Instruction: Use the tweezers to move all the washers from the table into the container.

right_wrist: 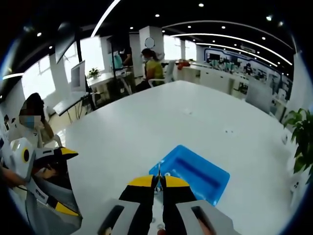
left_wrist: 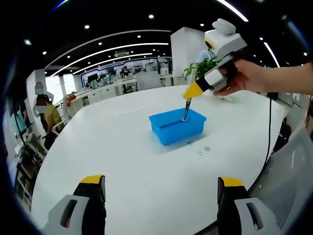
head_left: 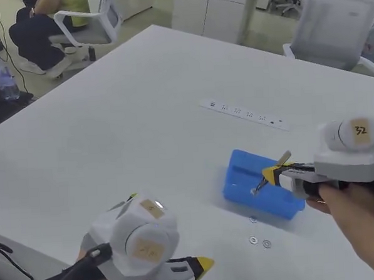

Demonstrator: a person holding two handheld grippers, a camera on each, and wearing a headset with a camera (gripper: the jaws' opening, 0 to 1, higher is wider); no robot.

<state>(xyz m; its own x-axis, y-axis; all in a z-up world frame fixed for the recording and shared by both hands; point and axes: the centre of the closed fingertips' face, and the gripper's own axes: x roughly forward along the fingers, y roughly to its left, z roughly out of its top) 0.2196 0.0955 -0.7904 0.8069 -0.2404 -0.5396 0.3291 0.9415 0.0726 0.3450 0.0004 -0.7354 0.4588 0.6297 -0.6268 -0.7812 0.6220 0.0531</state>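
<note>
A blue container (head_left: 262, 187) sits on the white table (head_left: 123, 118). My right gripper (head_left: 271, 173) is shut on the tweezers (head_left: 260, 184), whose tips hang over the inside of the container. The left gripper view shows the tweezers (left_wrist: 187, 110) pointing down into the container (left_wrist: 177, 125); whether they hold a washer I cannot tell. Three small washers (head_left: 253, 240) lie on the table just in front of the container, and in the left gripper view the washers (left_wrist: 201, 152) lie beside it. My left gripper (head_left: 167, 229) is low at the near edge, open (left_wrist: 161, 186) and holding nothing.
A white power strip (head_left: 245, 114) lies on the table behind the container. Office chairs (head_left: 341, 25) stand at the far side, and a person (head_left: 37, 28) sits at the far left. In the right gripper view the left gripper (right_wrist: 44, 166) is at the left.
</note>
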